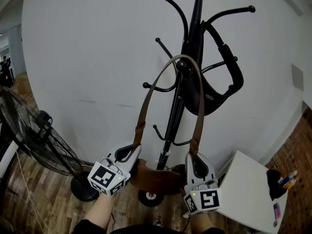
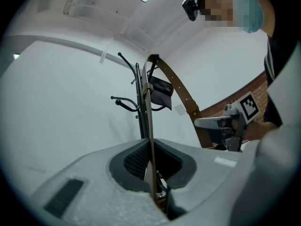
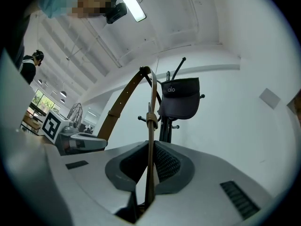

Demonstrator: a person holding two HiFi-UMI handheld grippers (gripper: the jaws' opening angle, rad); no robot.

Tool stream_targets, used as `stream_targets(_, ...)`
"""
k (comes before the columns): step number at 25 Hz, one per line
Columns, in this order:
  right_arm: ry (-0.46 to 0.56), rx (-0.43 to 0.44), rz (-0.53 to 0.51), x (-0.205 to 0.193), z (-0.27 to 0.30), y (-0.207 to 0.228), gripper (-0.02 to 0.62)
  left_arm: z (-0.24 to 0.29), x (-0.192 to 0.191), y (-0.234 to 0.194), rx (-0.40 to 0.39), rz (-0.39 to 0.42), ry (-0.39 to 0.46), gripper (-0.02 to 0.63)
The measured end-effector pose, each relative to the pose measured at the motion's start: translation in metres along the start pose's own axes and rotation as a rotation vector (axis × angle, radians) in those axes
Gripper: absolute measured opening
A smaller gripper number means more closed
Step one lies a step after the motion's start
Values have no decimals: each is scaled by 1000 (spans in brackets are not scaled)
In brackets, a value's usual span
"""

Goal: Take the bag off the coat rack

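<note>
**Brown bag (image 1: 156, 178) hung low from the coat rack (image 1: 194, 28), gripped at both strap ends.**
The left gripper (image 1: 130, 150) and right gripper (image 1: 196, 161) each had their jaws clamped on the strap (image 1: 145, 104), which looped over a rack hook. Behind stood a white wall (image 1: 83, 48). Below lay a wooden floor (image 1: 44, 204), with a fan (image 1: 36, 143) to the left and a white table (image 1: 246, 189) to the right.

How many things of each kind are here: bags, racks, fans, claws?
bags: 2, brown bag and black bag
coat rack: 1
fan: 1
claws: 2, left claw and right claw, each shut on the strap
total: 6
</note>
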State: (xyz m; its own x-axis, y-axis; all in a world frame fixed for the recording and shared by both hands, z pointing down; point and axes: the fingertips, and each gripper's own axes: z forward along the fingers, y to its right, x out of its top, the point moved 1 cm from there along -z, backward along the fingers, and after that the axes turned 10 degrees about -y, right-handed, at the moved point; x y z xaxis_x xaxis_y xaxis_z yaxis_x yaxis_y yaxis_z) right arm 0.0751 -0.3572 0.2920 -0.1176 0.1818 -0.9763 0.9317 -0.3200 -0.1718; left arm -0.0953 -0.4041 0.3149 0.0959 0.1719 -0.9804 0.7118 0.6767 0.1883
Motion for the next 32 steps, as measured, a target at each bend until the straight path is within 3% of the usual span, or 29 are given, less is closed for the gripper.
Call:
stream_targets(15, 31, -17, 2, 18, -38, -35, 28, -48, 11, 15, -18, 23, 15, 17)
stream_targets(32, -56, -52, 26, -13, -92, -69, 28, -93, -22, 51, -87, -46, -19, 17)
